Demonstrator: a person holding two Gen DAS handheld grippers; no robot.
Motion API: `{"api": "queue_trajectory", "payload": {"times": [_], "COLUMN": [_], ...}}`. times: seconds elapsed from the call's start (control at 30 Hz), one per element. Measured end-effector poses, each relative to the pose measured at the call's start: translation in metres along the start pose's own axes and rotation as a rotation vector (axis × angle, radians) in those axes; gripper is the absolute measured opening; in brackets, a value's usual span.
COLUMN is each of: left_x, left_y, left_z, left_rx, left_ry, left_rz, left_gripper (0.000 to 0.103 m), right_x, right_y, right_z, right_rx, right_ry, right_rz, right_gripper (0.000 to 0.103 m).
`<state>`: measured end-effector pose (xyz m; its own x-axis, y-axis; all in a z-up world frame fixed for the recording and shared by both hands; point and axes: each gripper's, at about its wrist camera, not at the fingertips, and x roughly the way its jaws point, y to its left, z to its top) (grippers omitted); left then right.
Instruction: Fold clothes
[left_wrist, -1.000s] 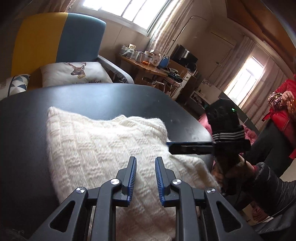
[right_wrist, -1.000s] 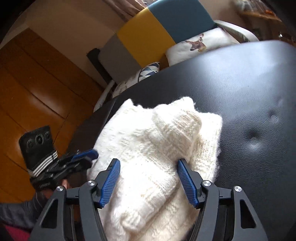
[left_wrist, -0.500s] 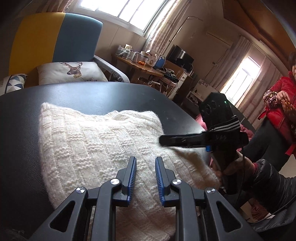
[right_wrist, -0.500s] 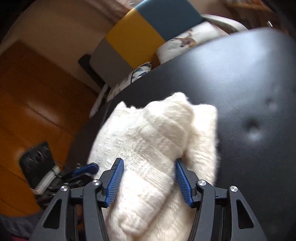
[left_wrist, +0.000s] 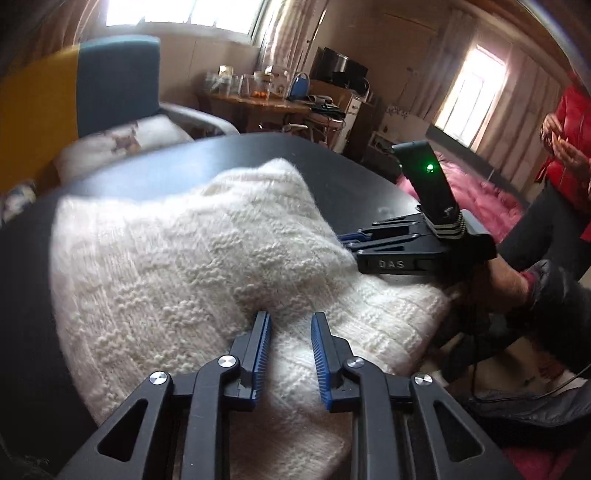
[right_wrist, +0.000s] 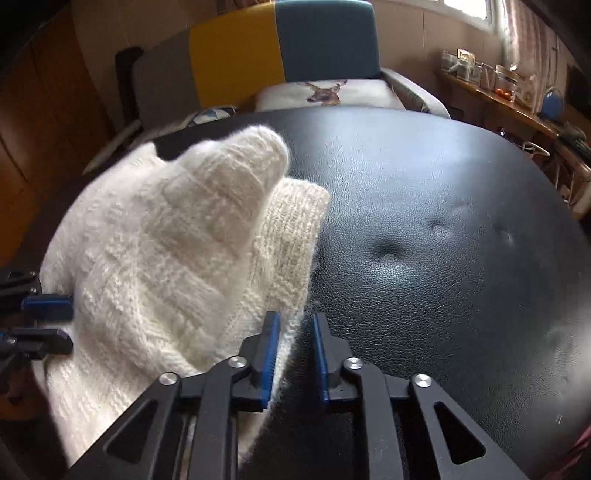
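Observation:
A cream knitted sweater (left_wrist: 166, 258) lies partly folded on the black leather tabletop (left_wrist: 332, 177). Its upper layer is raised into a hump. My left gripper (left_wrist: 289, 332) is at the near edge, its jaws narrowly apart with knit between them. In the left wrist view my right gripper (left_wrist: 345, 240) comes in from the right, fingers together at the sweater's side. In the right wrist view the right gripper (right_wrist: 295, 332) pinches the fuzzy edge of the sweater (right_wrist: 166, 240). The left gripper (right_wrist: 55, 323) shows at the far left against the knit.
The black leather tabletop (right_wrist: 443, 240) stretches bare to the right, with shallow dimples. Behind it stands a yellow and teal sofa (right_wrist: 277, 55) with a deer cushion (right_wrist: 325, 92). A person in a red jacket (left_wrist: 569, 129) stands at the right. A wooden side table (left_wrist: 255, 99) holds several jars.
My right gripper's jaws went from wide apart to nearly together on the sweater's edge. The sweater's upper layer has risen into a hump. The left jaws kept the same narrow gap.

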<state>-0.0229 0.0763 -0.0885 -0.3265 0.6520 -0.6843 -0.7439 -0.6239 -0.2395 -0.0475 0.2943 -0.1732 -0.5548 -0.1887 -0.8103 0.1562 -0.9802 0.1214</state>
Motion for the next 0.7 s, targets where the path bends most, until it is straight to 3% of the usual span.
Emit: {"api": "queue_trajectory", "payload": {"times": [0.1,0.2,0.27,0.37,0.43,0.5,0.57,0.7], "left_x": [0.0,0.016,0.028,0.038,0.041,0.043,0.042,0.043], "left_y": [-0.009,-0.017,-0.021,-0.028,-0.033,-0.038,-0.04,-0.039], "left_z": [0.007,0.005,-0.001,-0.008,-0.013,-0.018,-0.021,-0.024], "left_rx": [-0.006,-0.014,-0.038,-0.041,-0.03,-0.011,-0.004,-0.004], "left_ry": [-0.029,0.001,0.02,0.035,0.038,0.033,0.028,0.025], "left_rz": [-0.026,-0.058,-0.102,-0.123,-0.12,-0.108,-0.102,-0.11], "left_gripper": [0.023,0.023,0.023,0.023,0.023,0.023,0.023,0.023], "right_x": [-0.012,-0.031,-0.051,-0.058,-0.055,-0.043,-0.011,0.069], "right_y": [-0.004,-0.001,0.0,0.021,0.04,0.065,0.097,0.15], "right_z": [0.004,0.022,0.041,0.087,0.119,0.149,0.175,0.197], "right_rx": [-0.021,-0.052,-0.078,-0.153,-0.202,-0.25,-0.291,-0.335], "right_ry": [-0.003,-0.036,-0.052,-0.031,-0.006,0.037,0.135,0.34], "right_rz": [-0.004,-0.02,0.043,0.242,0.398,0.532,0.655,0.698], "right_gripper": [0.019,0.019,0.025,0.033,0.045,0.046,0.046,0.046]}}
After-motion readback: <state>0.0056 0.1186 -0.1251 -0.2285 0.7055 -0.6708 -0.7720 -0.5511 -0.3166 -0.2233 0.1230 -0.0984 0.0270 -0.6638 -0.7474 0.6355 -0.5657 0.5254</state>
